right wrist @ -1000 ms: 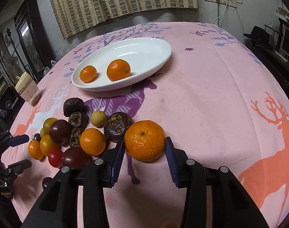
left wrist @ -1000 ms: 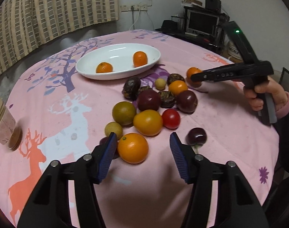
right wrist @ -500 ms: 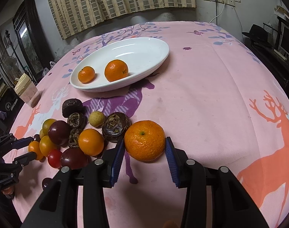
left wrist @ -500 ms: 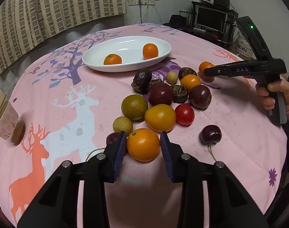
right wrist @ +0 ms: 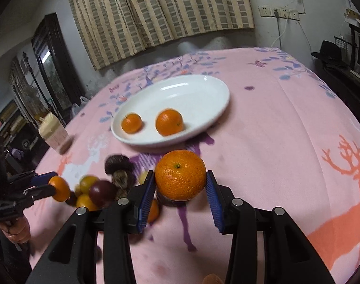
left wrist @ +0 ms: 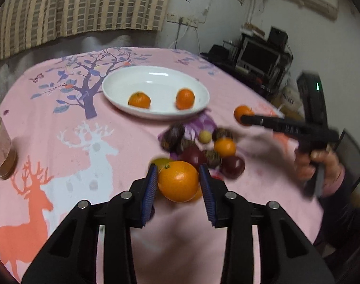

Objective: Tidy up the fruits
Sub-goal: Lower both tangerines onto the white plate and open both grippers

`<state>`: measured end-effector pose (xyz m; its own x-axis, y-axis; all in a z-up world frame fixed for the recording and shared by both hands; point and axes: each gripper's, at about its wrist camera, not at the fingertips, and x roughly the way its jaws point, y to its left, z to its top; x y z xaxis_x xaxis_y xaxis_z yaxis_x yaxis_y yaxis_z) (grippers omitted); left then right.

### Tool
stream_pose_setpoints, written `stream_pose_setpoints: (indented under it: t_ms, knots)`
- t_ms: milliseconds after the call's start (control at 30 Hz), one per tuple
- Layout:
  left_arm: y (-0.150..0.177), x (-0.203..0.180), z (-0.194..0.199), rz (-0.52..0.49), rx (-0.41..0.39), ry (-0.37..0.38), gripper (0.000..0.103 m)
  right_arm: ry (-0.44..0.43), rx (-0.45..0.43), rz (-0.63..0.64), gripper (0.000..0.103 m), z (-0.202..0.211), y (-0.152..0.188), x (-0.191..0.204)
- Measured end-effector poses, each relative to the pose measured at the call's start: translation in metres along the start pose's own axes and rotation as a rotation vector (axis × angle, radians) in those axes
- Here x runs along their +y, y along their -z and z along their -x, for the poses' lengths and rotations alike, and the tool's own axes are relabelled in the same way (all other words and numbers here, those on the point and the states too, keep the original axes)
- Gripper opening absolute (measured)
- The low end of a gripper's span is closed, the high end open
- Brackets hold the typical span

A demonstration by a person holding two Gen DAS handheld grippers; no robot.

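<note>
Each tong pinches an orange. The left gripper [left wrist: 178, 181], its jaws just closed, clamps an orange [left wrist: 178, 181] at lower centre, above the fruit pile [left wrist: 203, 146]. The right gripper [right wrist: 180, 184] squeezes a mandarin [right wrist: 180, 175] below the white plate [right wrist: 203, 90], which holds two more. Lettering on the right tong is too blurred to read. Both point downward.

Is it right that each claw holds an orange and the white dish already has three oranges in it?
Not quite: the white dish holds two oranges, not three, as the right wrist view shows. The left claw and right claw do each hold an orange.
</note>
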<state>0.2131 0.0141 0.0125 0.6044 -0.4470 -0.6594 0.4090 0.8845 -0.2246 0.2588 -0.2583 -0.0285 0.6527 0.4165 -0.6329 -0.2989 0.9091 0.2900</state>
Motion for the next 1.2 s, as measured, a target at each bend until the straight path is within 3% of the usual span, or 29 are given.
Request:
stream_pose_setpoints:
  t_ms: [167, 300, 533, 667, 700, 733, 867, 933, 1100, 1200]
  knots:
    - [-0.075, 0.020, -0.033, 0.082, -0.025, -0.050, 0.036, -0.003, -0.089, -0.048, 0.043, -0.023, -0.051, 0.004]
    - [-0.123, 0.042, -0.086, 0.123, 0.005, -0.140, 0.036, 0.047, -0.088, -0.079, 0.043, -0.061, -0.079, -0.006]
    - [-0.150, 0.065, -0.144, 0.120, 0.085, -0.211, 0.036, 0.056, -0.022, -0.105, 0.044, -0.108, -0.095, -0.020]
    - [-0.148, 0.068, -0.161, 0.113, 0.121, -0.238, 0.037, 0.060, 0.002, -0.091, 0.045, -0.121, -0.096, -0.019]
    - [-0.147, 0.069, -0.160, 0.120, 0.119, -0.248, 0.045, 0.060, 0.006, -0.090, 0.050, -0.121, -0.095, -0.019]
    - [-0.146, 0.070, -0.157, 0.130, 0.115, -0.253, 0.060, 0.055, 0.007, -0.092, 0.054, -0.120, -0.095, -0.019]
    - [-0.136, 0.064, -0.124, 0.157, 0.063, -0.258, 0.079, 0.037, -0.028, -0.074, 0.060, -0.094, -0.093, -0.006]
    - [-0.124, 0.059, -0.101, 0.156, 0.027, -0.292, 0.094, 0.056, -0.042, -0.047, 0.066, -0.078, -0.087, 0.005]
    - [-0.081, 0.047, -0.051, 0.101, -0.022, -0.384, 0.098, 0.110, -0.041, 0.056, 0.076, -0.040, -0.048, 0.044]
    - [-0.045, 0.048, -0.028, 0.081, -0.037, -0.417, 0.098, 0.105, -0.020, 0.092, 0.076, -0.022, -0.014, 0.059]
